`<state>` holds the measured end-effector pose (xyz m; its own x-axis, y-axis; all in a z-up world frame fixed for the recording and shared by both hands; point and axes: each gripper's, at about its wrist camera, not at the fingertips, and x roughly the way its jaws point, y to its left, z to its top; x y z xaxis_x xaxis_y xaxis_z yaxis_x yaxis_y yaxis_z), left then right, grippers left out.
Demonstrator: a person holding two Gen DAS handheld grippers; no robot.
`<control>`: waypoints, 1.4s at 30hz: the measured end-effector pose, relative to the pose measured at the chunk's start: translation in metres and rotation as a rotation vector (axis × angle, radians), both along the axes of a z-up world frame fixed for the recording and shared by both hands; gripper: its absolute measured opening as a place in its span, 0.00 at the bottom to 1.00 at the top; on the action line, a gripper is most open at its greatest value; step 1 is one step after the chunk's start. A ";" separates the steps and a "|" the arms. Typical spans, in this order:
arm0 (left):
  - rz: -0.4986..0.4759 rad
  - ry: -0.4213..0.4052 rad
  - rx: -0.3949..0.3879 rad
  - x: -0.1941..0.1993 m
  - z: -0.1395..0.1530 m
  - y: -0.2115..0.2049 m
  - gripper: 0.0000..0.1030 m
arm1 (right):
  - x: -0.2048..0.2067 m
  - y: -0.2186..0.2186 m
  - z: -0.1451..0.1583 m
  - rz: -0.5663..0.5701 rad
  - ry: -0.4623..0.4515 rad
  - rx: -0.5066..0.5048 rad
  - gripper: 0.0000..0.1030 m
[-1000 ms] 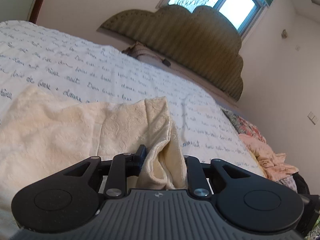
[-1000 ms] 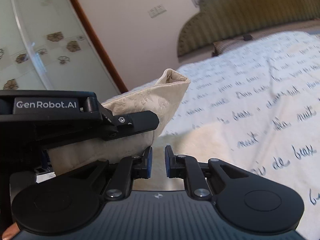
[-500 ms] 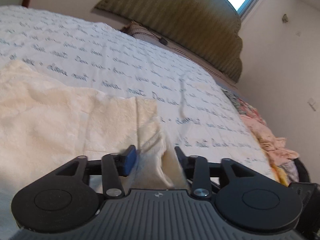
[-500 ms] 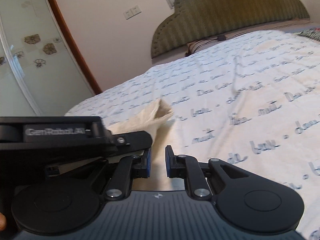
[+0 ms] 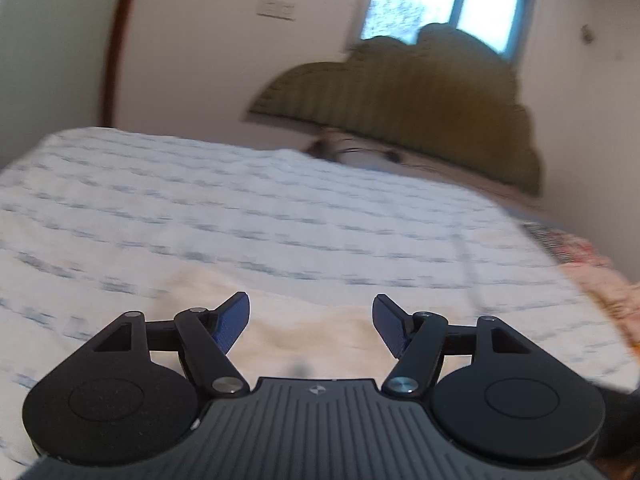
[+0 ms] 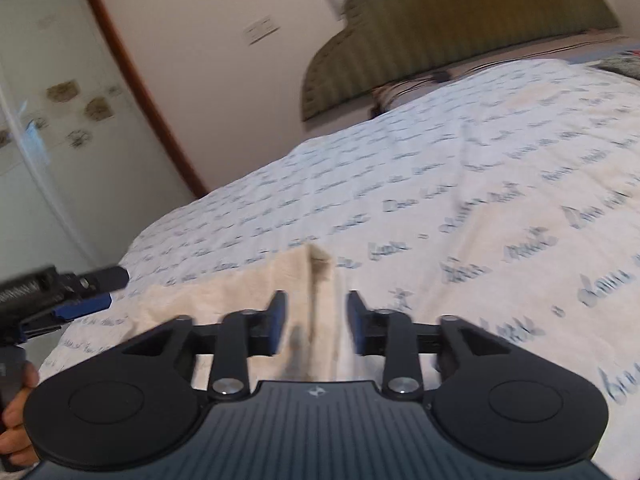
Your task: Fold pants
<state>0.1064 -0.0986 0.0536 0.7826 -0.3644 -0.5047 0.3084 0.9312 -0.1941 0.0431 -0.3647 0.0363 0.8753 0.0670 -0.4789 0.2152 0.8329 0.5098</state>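
The cream pants [image 5: 304,332] lie flat on the white bedspread with blue writing [image 5: 280,208]. In the left wrist view my left gripper [image 5: 310,310] hovers over them, its jaws opening wide with nothing pressed between its blue pads. In the right wrist view a raised crease of the pants [image 6: 316,268] runs between the jaws of my right gripper [image 6: 317,306]. Those jaws are opening and the pads stand apart from the cloth. The left gripper [image 6: 80,306] shows at the left edge there, held by a hand [image 6: 16,420].
An olive padded headboard [image 5: 420,112] and a window [image 5: 452,4] are at the far end of the bed. A heap of pink and patterned clothes [image 5: 596,276] lies at the bed's right side. A glass wardrobe door [image 6: 48,128] stands to the left.
Both grippers have opened and let go of the pants, which dropped from a lifted fold to lie flat on the bed. The left gripper has swung round and now faces the headboard.
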 end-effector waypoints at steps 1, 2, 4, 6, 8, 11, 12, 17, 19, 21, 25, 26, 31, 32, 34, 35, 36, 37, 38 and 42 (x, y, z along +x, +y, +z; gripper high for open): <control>0.027 0.011 0.014 0.008 -0.001 0.010 0.68 | 0.011 0.001 0.002 0.022 0.009 -0.019 0.64; 0.041 0.026 0.020 0.016 -0.003 0.020 0.68 | 0.022 0.001 0.004 0.040 0.016 -0.041 0.68; 0.071 0.050 0.035 0.030 -0.005 0.033 0.68 | 0.043 0.001 0.003 0.074 0.040 -0.061 0.68; 0.102 0.061 0.066 0.039 -0.008 0.043 0.68 | 0.061 -0.001 0.000 0.111 0.042 -0.039 0.63; 0.125 0.065 0.089 0.044 -0.013 0.049 0.68 | 0.070 0.002 -0.002 0.146 0.058 -0.033 0.26; 0.115 0.078 0.099 0.045 -0.020 0.050 0.68 | 0.069 0.007 -0.001 0.144 0.073 -0.134 0.13; 0.107 0.082 0.104 0.046 -0.023 0.049 0.68 | 0.067 0.007 0.000 0.132 0.079 -0.159 0.13; 0.074 0.108 0.202 0.056 -0.049 0.027 0.80 | 0.071 0.015 -0.007 0.111 0.127 -0.233 0.17; 0.079 0.082 0.201 0.048 -0.045 0.030 0.78 | 0.062 0.014 -0.002 0.054 0.118 -0.239 0.21; 0.084 0.044 0.203 0.033 -0.037 0.035 0.78 | 0.046 0.018 0.009 0.010 0.095 -0.293 0.21; 0.021 0.013 0.195 -0.003 -0.028 0.046 0.80 | 0.007 0.046 0.024 0.209 0.006 -0.283 0.21; -0.009 0.025 0.194 -0.010 -0.031 0.048 0.80 | -0.001 0.055 0.024 0.282 -0.004 -0.287 0.21; -0.129 0.041 0.290 -0.031 -0.063 0.041 0.81 | -0.014 0.081 -0.005 0.366 0.118 -0.488 0.31; -0.128 0.015 0.302 -0.036 -0.066 0.042 0.81 | -0.018 0.077 -0.005 0.334 0.117 -0.474 0.36; -0.128 -0.011 0.302 -0.044 -0.062 0.046 0.81 | -0.023 0.067 0.000 0.266 0.122 -0.454 0.37; -0.118 -0.022 0.292 -0.047 -0.059 0.051 0.81 | -0.026 0.059 0.004 0.232 0.113 -0.445 0.37; -0.104 -0.030 0.278 -0.048 -0.056 0.056 0.81 | -0.029 0.053 0.007 0.211 0.104 -0.422 0.37; -0.089 -0.033 0.264 -0.048 -0.055 0.061 0.81 | -0.030 0.044 0.008 0.196 0.093 -0.372 0.37; -0.072 -0.027 0.246 -0.047 -0.053 0.066 0.81 | -0.030 0.034 0.008 0.186 0.084 -0.311 0.37; 0.000 0.015 0.144 -0.037 -0.050 0.086 0.81 | -0.024 0.020 0.000 0.130 0.101 -0.230 0.50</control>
